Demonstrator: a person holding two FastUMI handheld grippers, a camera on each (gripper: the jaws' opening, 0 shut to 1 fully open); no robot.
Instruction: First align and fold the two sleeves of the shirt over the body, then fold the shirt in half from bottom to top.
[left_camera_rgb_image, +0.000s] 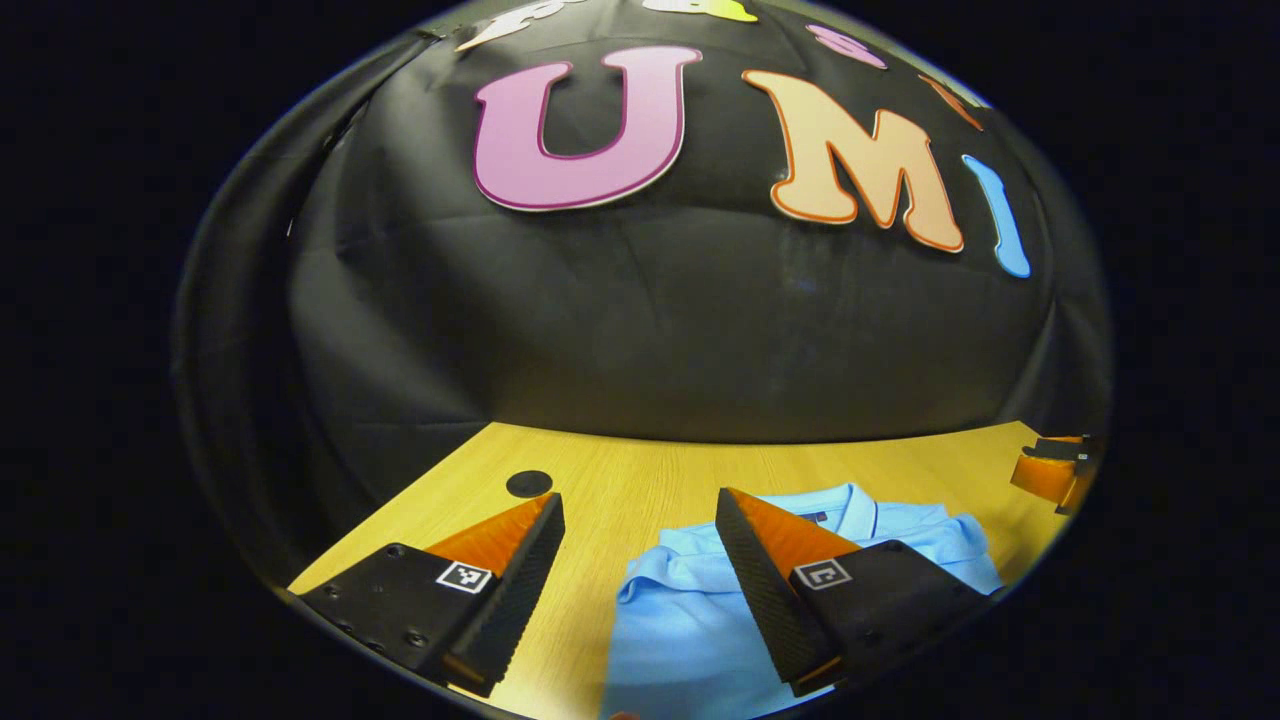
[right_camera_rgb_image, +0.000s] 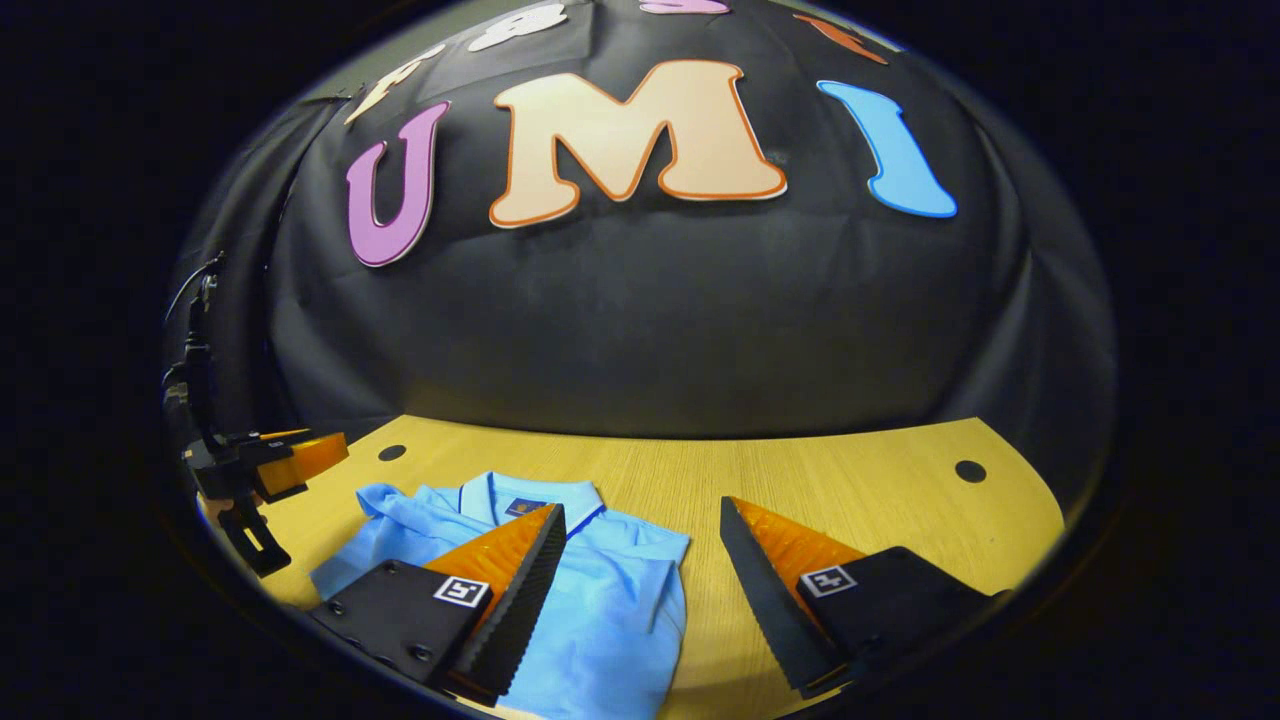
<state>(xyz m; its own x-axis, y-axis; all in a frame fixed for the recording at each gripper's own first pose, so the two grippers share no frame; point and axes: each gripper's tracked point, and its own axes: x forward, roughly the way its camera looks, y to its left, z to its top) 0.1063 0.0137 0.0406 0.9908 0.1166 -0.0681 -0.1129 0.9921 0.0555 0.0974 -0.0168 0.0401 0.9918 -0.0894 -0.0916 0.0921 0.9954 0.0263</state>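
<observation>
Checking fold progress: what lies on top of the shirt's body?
Both sleeves lie folded over the shirt, collar exposed. Its lower half sits behind the right gripper, unseen.

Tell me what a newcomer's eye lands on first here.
A light blue shirt lies on the wooden table, collar toward the black cloth wall, its sleeves apparently folded in already. In the right gripper view, the right gripper hangs open over it, and the left gripper hangs open over its other edge.

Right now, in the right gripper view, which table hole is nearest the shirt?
The hole at the view's left, just beyond the shirt. The right-hand hole lies far off it, across bare table.
</observation>
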